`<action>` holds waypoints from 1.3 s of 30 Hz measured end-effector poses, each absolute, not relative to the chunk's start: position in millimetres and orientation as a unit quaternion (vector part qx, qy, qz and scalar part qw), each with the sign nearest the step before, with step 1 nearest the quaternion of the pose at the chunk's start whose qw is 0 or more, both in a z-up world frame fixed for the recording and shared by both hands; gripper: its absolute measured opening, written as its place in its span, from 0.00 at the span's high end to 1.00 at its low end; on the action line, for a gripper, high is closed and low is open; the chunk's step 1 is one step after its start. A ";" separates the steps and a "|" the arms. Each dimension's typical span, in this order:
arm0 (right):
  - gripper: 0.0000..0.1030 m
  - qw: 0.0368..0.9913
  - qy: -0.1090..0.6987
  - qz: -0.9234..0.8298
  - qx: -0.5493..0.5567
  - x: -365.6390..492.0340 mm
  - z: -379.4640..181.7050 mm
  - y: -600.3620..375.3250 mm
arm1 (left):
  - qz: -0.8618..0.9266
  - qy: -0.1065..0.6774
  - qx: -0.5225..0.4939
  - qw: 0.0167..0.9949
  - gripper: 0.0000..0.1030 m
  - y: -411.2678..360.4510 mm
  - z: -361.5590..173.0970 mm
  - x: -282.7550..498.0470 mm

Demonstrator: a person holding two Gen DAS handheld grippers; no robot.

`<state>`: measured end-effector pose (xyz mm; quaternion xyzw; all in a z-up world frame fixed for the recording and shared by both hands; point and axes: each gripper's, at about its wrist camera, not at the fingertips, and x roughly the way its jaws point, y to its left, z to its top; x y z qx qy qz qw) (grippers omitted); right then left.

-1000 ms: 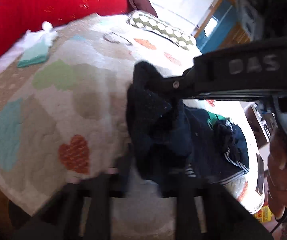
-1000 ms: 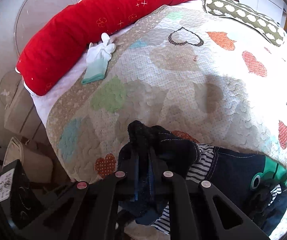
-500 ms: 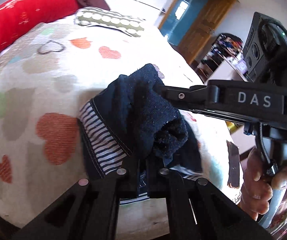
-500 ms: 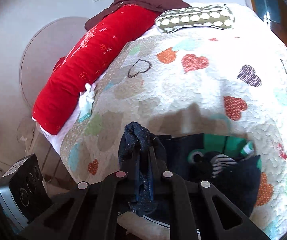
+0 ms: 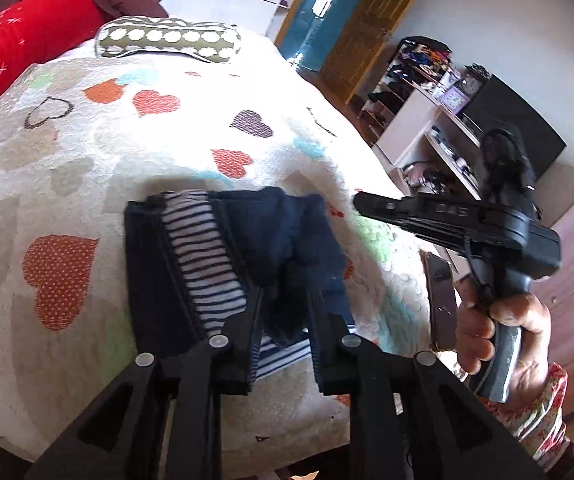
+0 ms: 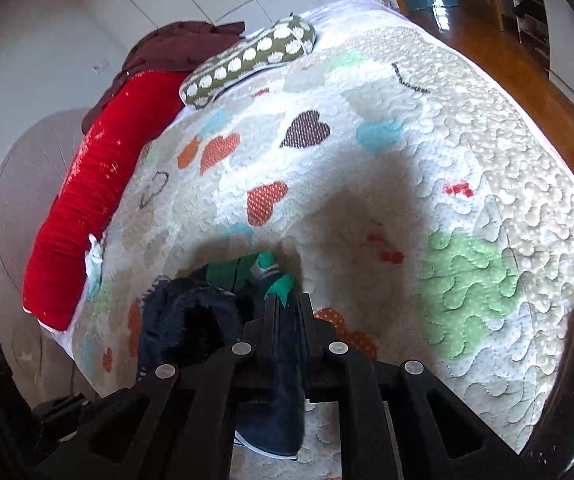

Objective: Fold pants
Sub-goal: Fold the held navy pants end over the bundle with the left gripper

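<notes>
The dark navy pants with a striped lining lie spread on the heart-patterned quilt. My left gripper is low over their near edge. Its jaws are opening, and navy cloth sits loosely in the gap without being pinched. My right gripper is held in a hand by the pants' far right corner. In the right wrist view the right gripper has its fingers close together with a strip of the navy pants caught between them. A green patch shows just beyond the tips.
A red bolster, a dotted green pillow and a maroon garment lie at the head of the bed. A dark flat phone rests at the bed's right edge. Shelves, a black screen and a wooden door stand beyond.
The bunched cloth has come down and now lies flatter on the quilt. My left jaws have parted from shut. The right gripper has swung across the bed to the right.
</notes>
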<state>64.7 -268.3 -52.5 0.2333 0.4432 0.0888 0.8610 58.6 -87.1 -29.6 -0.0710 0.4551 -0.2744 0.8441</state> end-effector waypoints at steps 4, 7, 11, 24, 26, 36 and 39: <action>0.90 0.862 0.394 0.162 0.274 56.6 -31.5 -254.0 | -0.233 0.471 -0.096 0.845 0.79 -65.7 -43.8 73.7; 0.90 0.837 0.399 0.237 0.290 60.0 -33.6 -226.3 | -0.216 0.488 -0.101 0.840 0.79 -61.2 -61.6 78.9; 0.88 0.822 0.433 0.230 0.290 74.0 -61.0 -199.3 | -0.202 0.510 -0.091 0.831 0.79 -68.1 -85.4 83.5; 0.93 0.861 0.455 0.095 0.208 61.4 -103.3 -232.2 | -0.245 0.487 -0.088 0.834 0.72 -63.7 -70.1 61.8; 0.89 0.868 0.450 0.092 0.191 59.7 -96.4 -227.3 | -0.233 0.472 -0.099 0.844 0.57 -48.2 -62.2 62.0; 0.20 0.880 0.421 0.079 0.205 50.3 -92.6 -241.9 | -0.245 0.494 -0.160 0.819 0.30 -14.1 -79.9 106.0; 0.20 0.857 0.438 0.102 0.254 60.0 -112.5 -246.4 | -0.292 0.521 -0.172 0.784 0.26 -37.2 -98.1 119.0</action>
